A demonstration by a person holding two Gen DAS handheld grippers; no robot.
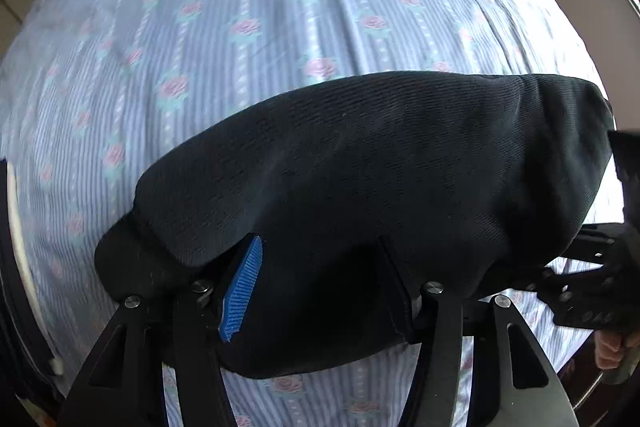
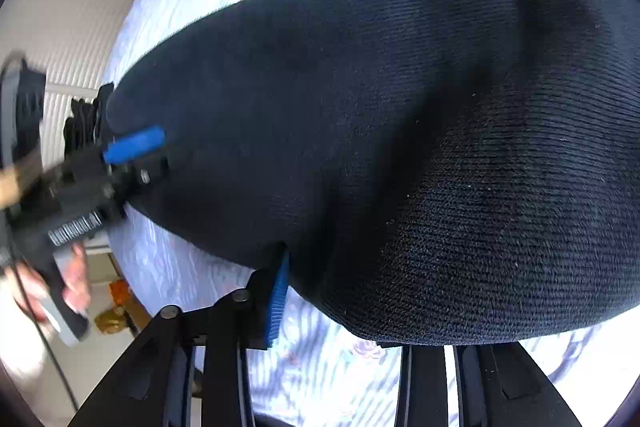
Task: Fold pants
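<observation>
Black knit cloth is filling most of both views: the pants (image 1: pixel 360 187) are hanging in a thick bundle between the two grippers, lifted above the bed (image 1: pixel 240 27). The bed is wearing a pale blue striped sheet with rows of pink roses, and the bundle is sitting over the near part of it, toward the near edge, with open sheet stretching away to the far edge.

The left gripper (image 1: pixel 316 287) is biting into the lower edge of the bundle. Its blue ribbed pad (image 1: pixel 242 295) is showing on one side, the other finger is half buried in cloth, and the fabric is bunching between the two, so the claw is clamped on the pants. In the right wrist view this same gripper (image 2: pixel 136 155) is appearing at the left end of the bundle, blurred, with a blue pad pressing against the cloth and the person's hand (image 2: pixel 72 279) wrapping its handle.

The right gripper (image 2: pixel 360 303) is holding the other end. One blue pad (image 2: pixel 278 295) is lying against the underside of the bundle, while the opposite finger is hiding behind the fabric; cloth is sitting between them, so this claw too is closed on the pants. From the left wrist view the right gripper (image 1: pixel 588 279) is peeking in at the right edge, partly cut off.

Beyond the bed's left edge, a pale wall (image 2: pixel 68 7) is showing.
</observation>
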